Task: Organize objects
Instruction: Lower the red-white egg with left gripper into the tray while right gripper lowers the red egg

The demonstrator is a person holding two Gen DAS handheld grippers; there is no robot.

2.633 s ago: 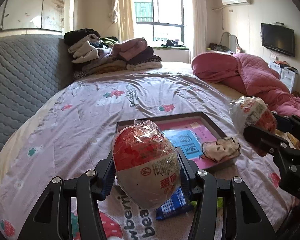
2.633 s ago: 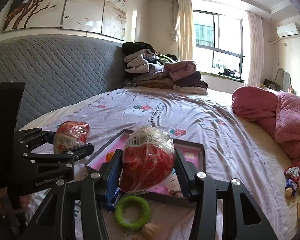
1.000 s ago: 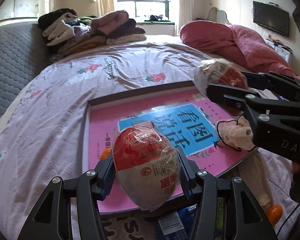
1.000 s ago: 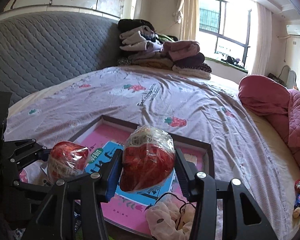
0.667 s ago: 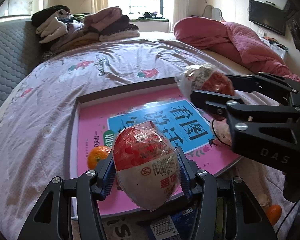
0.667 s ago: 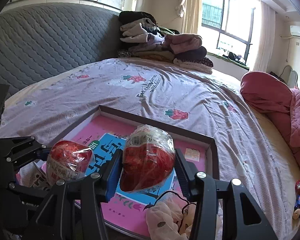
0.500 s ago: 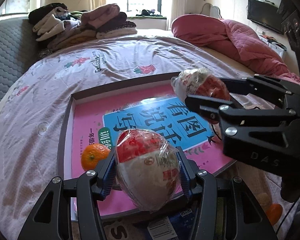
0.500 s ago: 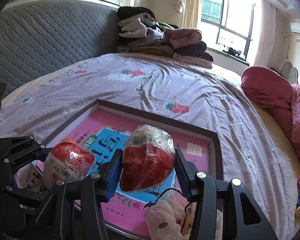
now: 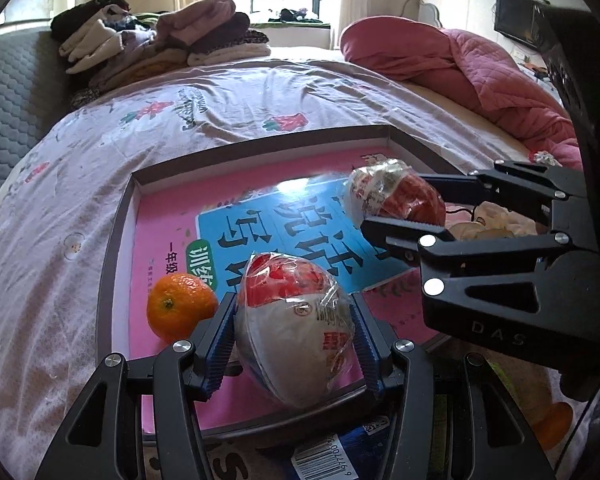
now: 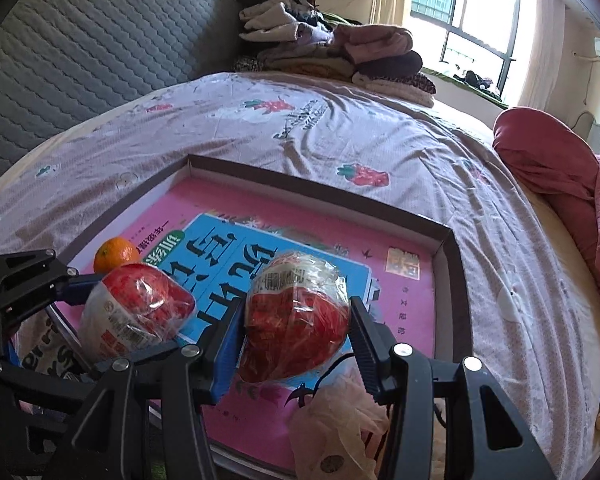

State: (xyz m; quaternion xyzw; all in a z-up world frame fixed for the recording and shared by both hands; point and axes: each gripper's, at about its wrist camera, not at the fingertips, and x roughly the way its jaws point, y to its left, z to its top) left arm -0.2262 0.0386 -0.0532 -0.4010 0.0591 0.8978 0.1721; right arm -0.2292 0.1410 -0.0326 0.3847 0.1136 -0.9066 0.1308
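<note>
Both grippers, left gripper (image 9: pixel 294 330) and right gripper (image 10: pixel 296 330), are each clamping a wrapped snack (image 9: pixel 292 328) over the tray (image 9: pixel 260 148); lowering gently toward its 6 o'clock edge, clear of the orange (image 9: pixel 180 306), before releasing.

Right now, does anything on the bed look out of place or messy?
Mostly the beige cloth: it lies crumpled over the near edge of the tray, half in, half out. A blue packet also sits outside the tray.

Tray (image 10: pixel 446 248) far half bare, passable; orange (image 9: pixel 181 306) blocks near-left corner, crumpled mask (image 10: pixel 340 428) blocks near-right edge.
</note>
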